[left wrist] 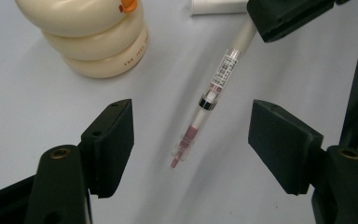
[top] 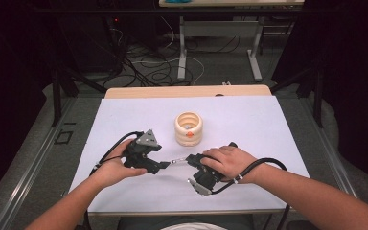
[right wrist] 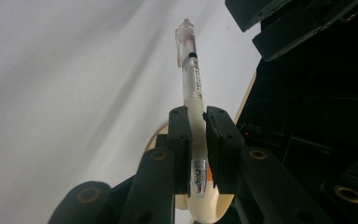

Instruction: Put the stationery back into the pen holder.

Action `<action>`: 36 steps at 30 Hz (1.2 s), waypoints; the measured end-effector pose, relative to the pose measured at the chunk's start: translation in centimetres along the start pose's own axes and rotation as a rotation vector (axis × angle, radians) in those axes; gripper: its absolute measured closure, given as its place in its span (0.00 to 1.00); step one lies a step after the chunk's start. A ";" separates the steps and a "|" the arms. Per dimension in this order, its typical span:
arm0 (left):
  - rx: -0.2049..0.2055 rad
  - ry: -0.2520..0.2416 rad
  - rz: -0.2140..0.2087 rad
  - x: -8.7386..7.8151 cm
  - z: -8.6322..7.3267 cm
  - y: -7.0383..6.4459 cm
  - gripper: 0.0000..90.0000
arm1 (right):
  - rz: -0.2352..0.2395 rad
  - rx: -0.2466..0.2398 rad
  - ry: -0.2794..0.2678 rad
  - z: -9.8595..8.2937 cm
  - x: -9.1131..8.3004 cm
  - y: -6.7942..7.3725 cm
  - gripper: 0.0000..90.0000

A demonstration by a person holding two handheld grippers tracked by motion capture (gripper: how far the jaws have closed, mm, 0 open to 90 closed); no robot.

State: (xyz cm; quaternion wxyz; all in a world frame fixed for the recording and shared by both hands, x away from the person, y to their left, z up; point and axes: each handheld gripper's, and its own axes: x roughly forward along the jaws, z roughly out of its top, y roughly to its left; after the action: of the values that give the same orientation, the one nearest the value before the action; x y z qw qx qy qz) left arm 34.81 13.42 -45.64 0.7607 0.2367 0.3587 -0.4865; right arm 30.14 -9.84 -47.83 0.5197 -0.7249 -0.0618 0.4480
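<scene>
Here the right gripper (right wrist: 196, 140) clamps a pen (right wrist: 189, 70) mid-frame; the left gripper's (left wrist: 191, 140) jaws stand apart around its tip.

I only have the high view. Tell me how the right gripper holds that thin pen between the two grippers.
Observer: The right gripper has both jaws shut on the white barrel of the clear-capped pen.
Operator: Report the left gripper.
Observer: The left gripper is open; the pen's pink-tinted cap end lies between its jaws, touching neither.
Operator: Describe the cream ringed holder.
Observer: The cream three-ring holder has small dark lettering on its lowest ring.
</scene>
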 end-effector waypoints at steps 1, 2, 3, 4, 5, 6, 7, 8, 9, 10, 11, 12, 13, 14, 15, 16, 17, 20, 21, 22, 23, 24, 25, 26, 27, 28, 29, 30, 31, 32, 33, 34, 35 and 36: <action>0.016 0.014 0.005 0.0 0.2 -0.1 0.36 | -0.002 -0.006 0.001 0.0 -0.1 0.0 0.90; 0.020 0.021 0.008 0.1 0.4 -0.2 0.37 | -0.004 -0.019 0.000 -0.1 -0.1 -0.1 0.90; 0.030 0.039 -0.008 0.0 0.7 -0.1 0.39 | -0.006 -0.021 0.000 -0.1 -0.2 -0.2 0.90; 0.038 0.041 -0.005 0.1 0.9 -0.2 0.40 | -0.006 -0.024 0.001 -0.1 -0.3 -0.2 0.90; 0.041 0.051 -0.015 0.2 1.1 -0.2 0.42 | -0.006 -0.028 0.005 -0.1 -0.4 -0.2 0.90; 0.048 0.063 -0.016 0.2 1.3 -0.3 0.44 | -0.008 -0.036 0.001 -0.1 -0.4 -0.3 0.90; 0.053 0.072 -0.019 0.3 1.6 -0.4 0.46 | -0.009 -0.035 0.005 -0.1 -0.5 -0.2 0.90; 0.059 0.078 -0.022 0.4 1.8 -0.5 0.48 | -0.010 -0.038 0.005 -0.1 -0.5 -0.2 0.90; 0.069 0.083 -0.025 0.5 2.1 -0.6 0.50 | -0.010 -0.047 0.002 -0.1 -0.5 -0.3 0.90; 0.072 0.091 -0.030 0.7 2.3 -0.7 0.51 | -0.011 -0.056 0.001 0.0 -0.5 -0.3 0.90; 0.079 0.096 -0.031 0.9 2.5 -0.8 0.53 | -0.012 -0.056 -0.002 0.0 -0.5 -0.3 0.90; 0.085 0.101 -0.029 1.0 2.7 -1.0 0.54 | -0.014 -0.052 -0.001 0.0 -0.6 -0.3 0.90; 0.091 0.110 -0.031 1.2 2.9 -1.1 0.55 | -0.016 -0.055 -0.003 0.1 -0.6 -0.3 0.90; 0.100 0.119 -0.031 1.4 3.1 -1.1 0.55 | -0.015 -0.057 -0.004 0.1 -0.5 -0.3 0.90; 0.114 0.129 -0.029 1.6 3.3 -1.1 0.56 | -0.012 -0.061 -0.006 0.2 -0.5 -0.3 0.90; 0.116 0.135 -0.026 1.8 3.4 -1.3 0.56 | -0.010 -0.062 -0.006 0.2 -0.5 -0.3 0.90; 0.124 0.142 -0.028 2.0 3.6 -1.4 0.57 | -0.009 -0.053 0.000 0.3 -0.5 -0.2 0.90; 0.143 0.153 -0.028 2.4 3.9 -1.6 0.56 | -0.008 -0.050 -0.002 0.4 -0.5 -0.2 0.90; 0.154 0.162 -0.030 2.5 4.0 -1.6 0.56 | -0.007 -0.064 -0.003 0.4 -0.4 -0.2 0.90; 0.157 0.164 -0.029 2.6 4.0 -1.6 0.56 | -0.011 -0.061 -0.010 0.4 -0.4 -0.2 0.90; 0.161 0.169 -0.027 2.7 4.1 -1.7 0.56 | -0.013 -0.067 -0.010 0.5 -0.4 -0.2 0.90; 0.168 0.174 -0.025 2.9 4.1 -1.7 0.56 | -0.006 -0.072 -0.016 0.5 -0.3 -0.3 0.90; 0.175 0.184 -0.023 3.0 4.1 -1.8 0.57 | -0.010 -0.062 -0.017 0.5 -0.3 -0.2 0.90; 0.180 0.191 -0.020 3.1 4.2 -1.8 0.57 | -0.009 -0.068 -0.016 0.6 -0.3 -0.3 0.90; 0.186 0.199 -0.022 3.2 4.2 -1.9 0.58 | -0.016 -0.067 -0.037 0.5 -0.2 -0.2 0.90; 0.190 0.207 -0.022 3.3 4.3 -1.9 0.59 | -0.011 -0.063 -0.016 0.6 -0.3 -0.2 0.90; 0.193 0.210 -0.021 3.3 4.3 -1.9 0.60 | -0.011 -0.064 -0.017 0.6 -0.3 -0.2 0.90; 0.194 0.214 -0.018 3.3 4.4 -2.0 0.62 | -0.010 -0.065 -0.017 0.7 -0.3 -0.2 0.90; 0.196 0.217 -0.016 3.4 4.4 -2.0 0.64 | -0.009 -0.068 -0.019 0.7 -0.3 -0.2 0.90; 0.198 0.219 -0.014 3.4 4.4 -2.0 0.64 | -0.009 -0.075 -0.019 0.7 -0.3 -0.3 0.90; 0.200 0.223 -0.012 3.5 4.4 -2.0 0.65 | -0.009 -0.073 -0.020 0.7 -0.2 -0.3 0.90; 0.203 0.229 -0.010 3.6 4.5 -2.0 0.65 | -0.012 -0.069 -0.023 0.7 -0.2 -0.2 0.90; 0.204 0.236 -0.008 3.7 4.5 -2.0 0.66 | -0.009 -0.066 -0.021 0.8 -0.2 -0.2 0.90; 0.205 0.239 -0.008 3.7 4.5 -2.1 0.67 | -0.009 -0.065 -0.022 0.8 -0.1 -0.2 0.90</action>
State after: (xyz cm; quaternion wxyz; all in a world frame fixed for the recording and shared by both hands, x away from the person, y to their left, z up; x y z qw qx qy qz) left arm 35.34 7.20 -45.71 0.6824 0.3681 0.3960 -0.4920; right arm 29.57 -9.29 -47.64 0.4971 -0.7360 -0.0852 0.4516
